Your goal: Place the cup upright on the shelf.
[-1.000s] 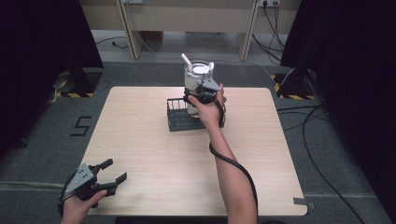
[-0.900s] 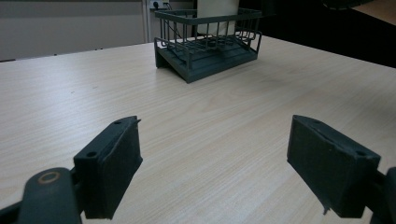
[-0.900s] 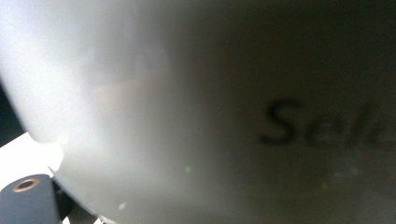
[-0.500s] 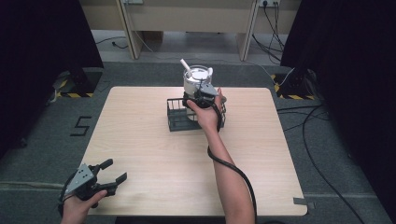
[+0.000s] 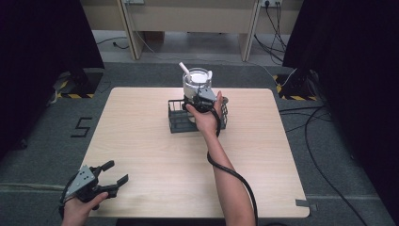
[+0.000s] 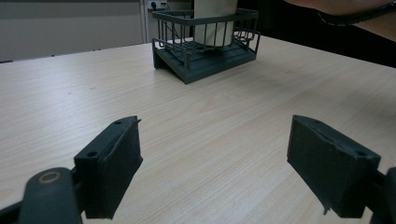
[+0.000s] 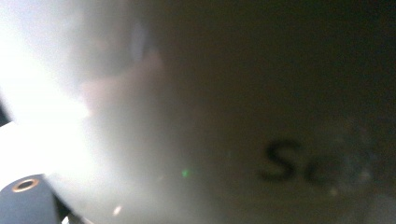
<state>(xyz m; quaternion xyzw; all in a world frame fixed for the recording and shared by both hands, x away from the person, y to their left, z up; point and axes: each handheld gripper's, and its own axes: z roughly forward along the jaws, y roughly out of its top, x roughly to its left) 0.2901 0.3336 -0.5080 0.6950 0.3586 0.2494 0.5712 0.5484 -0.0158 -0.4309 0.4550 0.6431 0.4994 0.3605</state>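
Note:
A white canister (image 5: 196, 81) with a white handle sticking out of its top stands in a black wire basket (image 5: 176, 120) at the far middle of the table. My right gripper (image 5: 201, 97) is against the canister's near side, over the basket, and appears shut on it. The canister's wall (image 7: 210, 116) is pressed close in the right gripper view, blurred, with dark lettering on it. My left gripper (image 5: 110, 176) rests open at the table's near left corner, nothing between its jaws. The left gripper view looks past its open gripper (image 6: 215, 172) to the basket (image 6: 205, 60) and canister (image 6: 215, 23).
The light wooden table (image 5: 141, 141) stretches bare between the left gripper and the basket. The person's right forearm (image 5: 226, 174) and a black cable reach across the table's middle. Grey floor, cables and dark curtains surround the table.
The right hand and the canister have come down a little into the basket and shifted slightly left. The left gripper has stayed where it was.

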